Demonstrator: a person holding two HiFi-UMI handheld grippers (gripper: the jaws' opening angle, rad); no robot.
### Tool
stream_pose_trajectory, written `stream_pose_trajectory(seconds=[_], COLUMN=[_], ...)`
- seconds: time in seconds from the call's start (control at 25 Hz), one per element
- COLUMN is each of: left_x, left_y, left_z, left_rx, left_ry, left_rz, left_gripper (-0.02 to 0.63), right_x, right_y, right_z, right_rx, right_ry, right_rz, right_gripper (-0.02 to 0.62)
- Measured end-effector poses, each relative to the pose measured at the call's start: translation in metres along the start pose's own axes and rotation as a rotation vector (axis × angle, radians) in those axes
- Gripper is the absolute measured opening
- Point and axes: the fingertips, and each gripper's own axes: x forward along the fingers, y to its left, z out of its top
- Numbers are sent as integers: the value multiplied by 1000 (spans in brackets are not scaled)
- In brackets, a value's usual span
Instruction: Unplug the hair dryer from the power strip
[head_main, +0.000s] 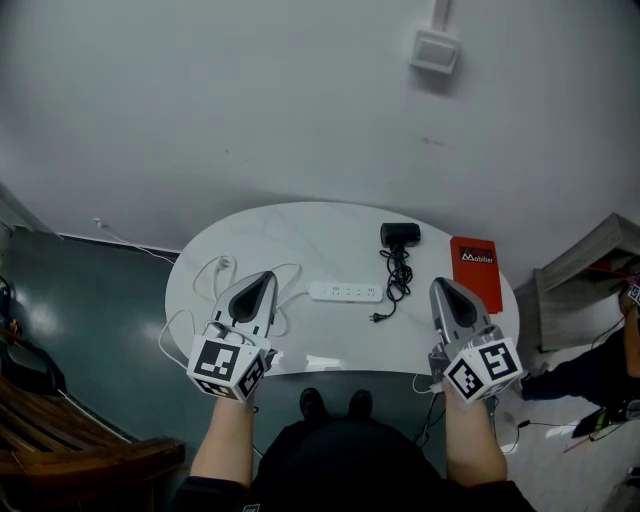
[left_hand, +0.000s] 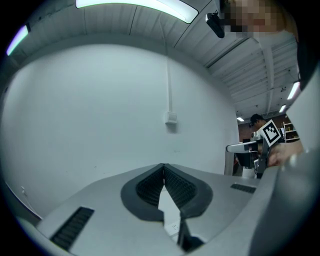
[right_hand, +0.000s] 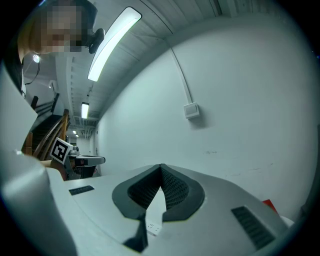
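A white power strip (head_main: 346, 292) lies mid-table. Behind it to the right sits the black hair dryer (head_main: 400, 234), its black cord (head_main: 398, 272) bundled in front of it. The cord's plug (head_main: 380, 318) rests on the tabletop just in front of the strip's right end, in no socket. My left gripper (head_main: 266, 277) hovers left of the strip, shut and empty. My right gripper (head_main: 440, 286) hovers right of the plug, also shut and empty. Both point level toward the wall. Below the shut tips (left_hand: 163, 165) a sliver of the strip (left_hand: 173, 226) shows, and likewise in the right gripper view (right_hand: 160, 166).
The white oval table (head_main: 300, 235) stands against a pale wall. A thin white cable (head_main: 222, 270) loops on its left side, under my left gripper. A red box (head_main: 476, 268) lies at the right edge. A wall switch box (head_main: 435, 50) is mounted above.
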Motion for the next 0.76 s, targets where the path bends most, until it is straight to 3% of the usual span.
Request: stream_pose_trajectory(seconds=[0.76], left_x=[7], left_y=[-25], left_z=[-5], left_rx=[11], left_ry=[18], left_rz=[-54], left_gripper=[12], right_x=[-6], right_y=[4], right_z=[-11], right_rx=[23], right_ry=[19], right_rz=[15], right_gripper=[34])
